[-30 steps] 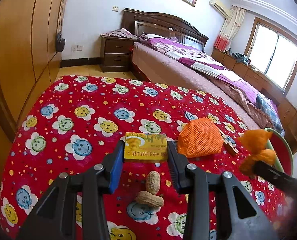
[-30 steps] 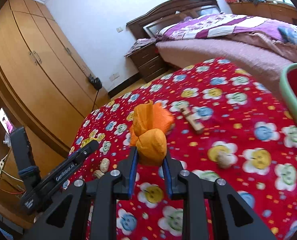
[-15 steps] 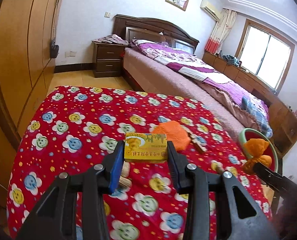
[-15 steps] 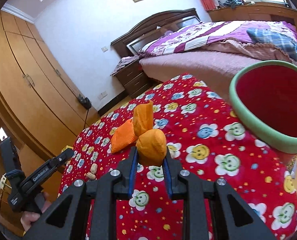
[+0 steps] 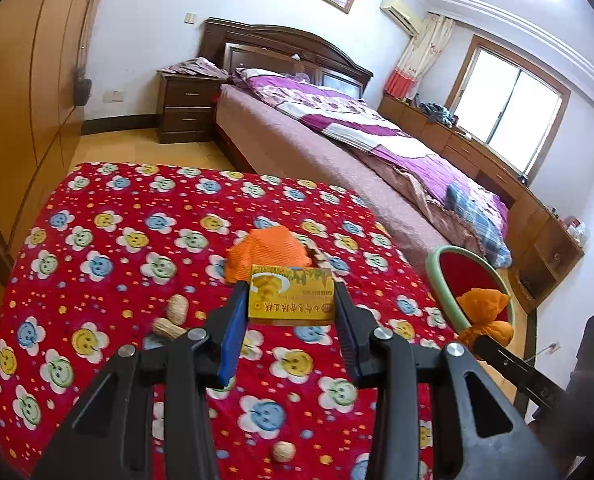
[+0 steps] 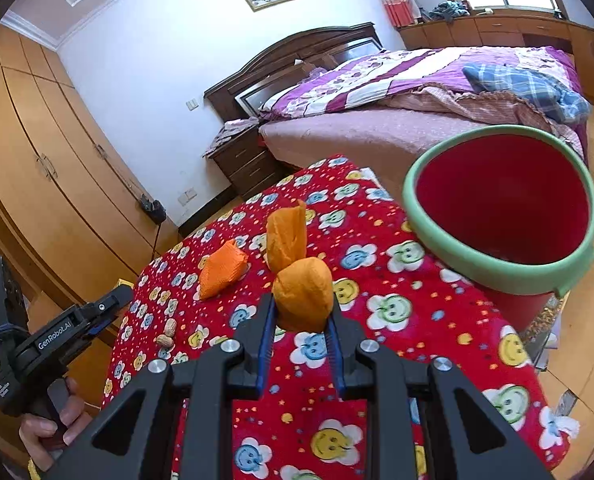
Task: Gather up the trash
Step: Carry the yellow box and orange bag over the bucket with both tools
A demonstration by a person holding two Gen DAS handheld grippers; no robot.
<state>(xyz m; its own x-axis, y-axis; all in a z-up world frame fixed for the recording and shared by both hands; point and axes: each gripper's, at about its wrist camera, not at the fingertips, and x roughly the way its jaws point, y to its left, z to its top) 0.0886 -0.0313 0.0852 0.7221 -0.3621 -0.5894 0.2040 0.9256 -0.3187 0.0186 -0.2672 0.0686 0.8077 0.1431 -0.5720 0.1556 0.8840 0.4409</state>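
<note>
Both tongs loaded. Left gripper [image 5: 293, 306] is clamped on the yellow box [image 5: 291, 298], pads on its two short sides, box level and clear of the table. Right gripper [image 6: 301, 322] is pinched on the orange wad [image 6: 303, 294], gripped low, with a loose flap sticking up above the pads.

Red bin [image 6: 497, 200] with the green rim sits off the table's far corner, ahead and to the right of the right gripper; wad is not over the mouth yet.

My read: step in hand is the carry to the bin. Get the wad fully past the rim before releasing, since that flap could catch the edge. Bring the box in after, not alongside; mouth looks tight for two grippers.

Left on the flowered cloth [image 5: 137, 240]: orange mesh pouch [image 5: 267, 248], peanuts [image 5: 173, 318], one nut [image 5: 284, 451] near the front edge.
</note>
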